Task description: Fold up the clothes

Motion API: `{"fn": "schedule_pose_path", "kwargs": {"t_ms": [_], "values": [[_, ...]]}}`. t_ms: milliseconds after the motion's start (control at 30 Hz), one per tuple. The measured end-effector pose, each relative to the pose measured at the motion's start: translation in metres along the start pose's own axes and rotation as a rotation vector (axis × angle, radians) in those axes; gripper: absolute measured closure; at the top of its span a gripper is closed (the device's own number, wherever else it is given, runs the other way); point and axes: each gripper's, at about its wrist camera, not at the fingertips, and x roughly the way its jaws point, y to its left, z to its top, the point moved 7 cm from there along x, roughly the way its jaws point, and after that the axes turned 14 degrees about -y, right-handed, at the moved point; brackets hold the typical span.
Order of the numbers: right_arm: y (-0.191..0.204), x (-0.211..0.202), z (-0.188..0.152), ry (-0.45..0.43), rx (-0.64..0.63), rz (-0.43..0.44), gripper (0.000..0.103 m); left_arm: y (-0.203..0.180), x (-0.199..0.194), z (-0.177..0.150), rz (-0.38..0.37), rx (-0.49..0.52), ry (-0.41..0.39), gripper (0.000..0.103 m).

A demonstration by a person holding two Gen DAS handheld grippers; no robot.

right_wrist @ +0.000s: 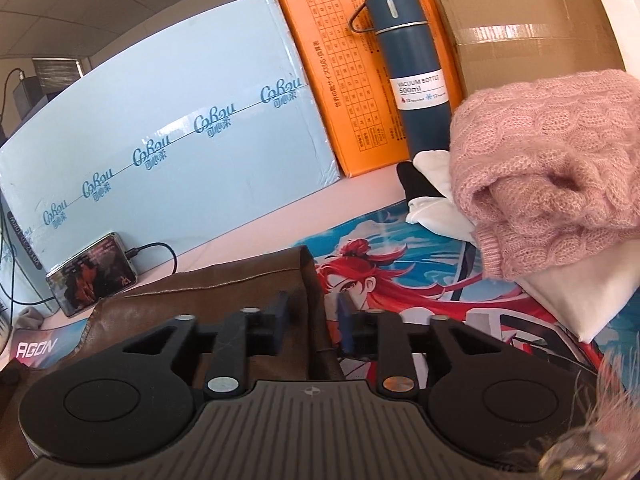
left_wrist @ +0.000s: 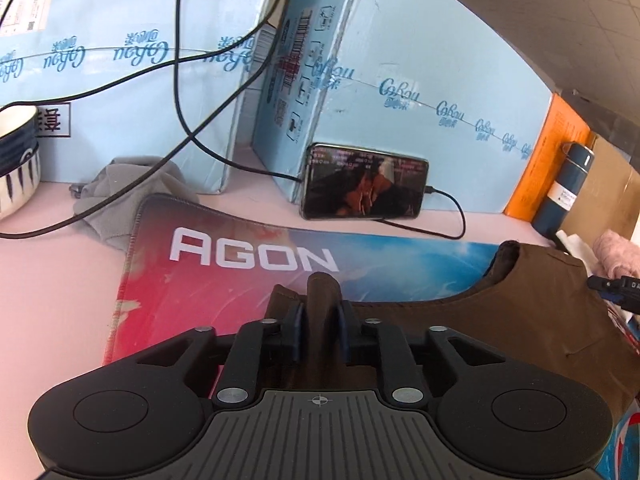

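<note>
A brown garment (left_wrist: pixel 500 312) lies on the printed desk mat (left_wrist: pixel 224 280). My left gripper (left_wrist: pixel 323 320) is shut on a pinched fold of its left edge, and the fabric sticks up between the blue pads. In the right wrist view the same brown garment (right_wrist: pixel 224 292) lies to the left. My right gripper (right_wrist: pixel 312 316) straddles its right edge with the pads apart, not pressing the cloth. The tip of the right gripper (left_wrist: pixel 616 286) shows at the far right of the left wrist view.
A phone (left_wrist: pixel 364 182) on a cable leans against light blue boxes (left_wrist: pixel 420 60) at the back. A grey cloth (left_wrist: pixel 120 200) and a bowl (left_wrist: pixel 18 160) sit at the left. A pink knit sweater (right_wrist: pixel 556 168) on white clothes (right_wrist: pixel 568 300), a blue vacuum bottle (right_wrist: pixel 412 68) and an orange box (right_wrist: pixel 340 64) stand at the right.
</note>
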Motion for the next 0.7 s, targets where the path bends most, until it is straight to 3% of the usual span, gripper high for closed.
{"fn": "schedule_pose_path", "kwargs": {"t_ms": [33, 100, 167, 267, 433, 567, 700], "values": [[-0.002, -0.003, 0.002, -0.022, 0.008, -0.005, 0.046, 0.003, -0.009, -0.001, 0.009, -0.044, -0.004, 0.066], [-0.005, -0.008, 0.007, -0.066, 0.026, -0.015, 0.035, 0.008, -0.027, -0.004, 0.028, -0.131, -0.012, 0.037], [-0.008, -0.016, 0.013, -0.123, 0.043, -0.027, 0.023, 0.013, -0.045, -0.007, 0.047, -0.219, -0.020, 0.026], [-0.012, -0.025, 0.020, -0.196, 0.061, -0.036, 0.019, 0.020, -0.073, -0.011, 0.075, -0.350, -0.032, 0.015], [-0.016, -0.034, 0.026, -0.267, 0.110, -0.039, 0.019, 0.034, -0.118, -0.018, 0.122, -0.568, -0.052, 0.012], [-0.004, -0.058, 0.035, -0.372, 0.131, -0.026, 0.016, 0.016, -0.103, -0.022, 0.102, -0.556, -0.061, 0.010], [0.018, -0.076, 0.030, -0.360, 0.177, 0.070, 0.015, -0.002, -0.086, -0.026, 0.080, -0.541, -0.070, 0.007]]}}
